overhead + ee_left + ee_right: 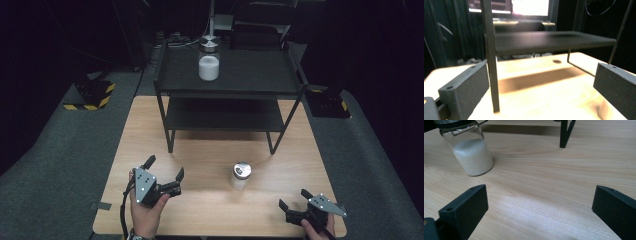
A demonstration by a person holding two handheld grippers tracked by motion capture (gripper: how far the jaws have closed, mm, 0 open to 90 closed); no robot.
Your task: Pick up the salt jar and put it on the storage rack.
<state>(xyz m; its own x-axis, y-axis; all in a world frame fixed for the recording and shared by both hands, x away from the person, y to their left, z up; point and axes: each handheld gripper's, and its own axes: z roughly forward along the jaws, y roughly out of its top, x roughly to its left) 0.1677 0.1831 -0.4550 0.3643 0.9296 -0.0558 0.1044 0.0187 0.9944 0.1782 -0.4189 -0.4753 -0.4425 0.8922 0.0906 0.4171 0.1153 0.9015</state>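
A small glass jar point(241, 176) with a metal lid, partly full of white powder, stands on the wooden table point(210, 160) in front of the black shelf rack point(227, 80). The jar point(469, 152) also appears at the upper left of the right gripper view. A larger jar point(209, 59) of white powder stands on the rack's top shelf. My left gripper point(164, 169) rests low at the table's front left, open and holding nothing. My right gripper point(294, 198) sits at the front right corner, open too, with nothing between its jaws, a short way right of the small jar.
The rack has a lower shelf point(554, 41) and thin legs; one leg point(491, 57) stands close ahead of my left gripper. Grey carpeted floor point(65, 150) surrounds the table. Yellow-black striped bases point(92, 97) stand on the floor at the back left and right.
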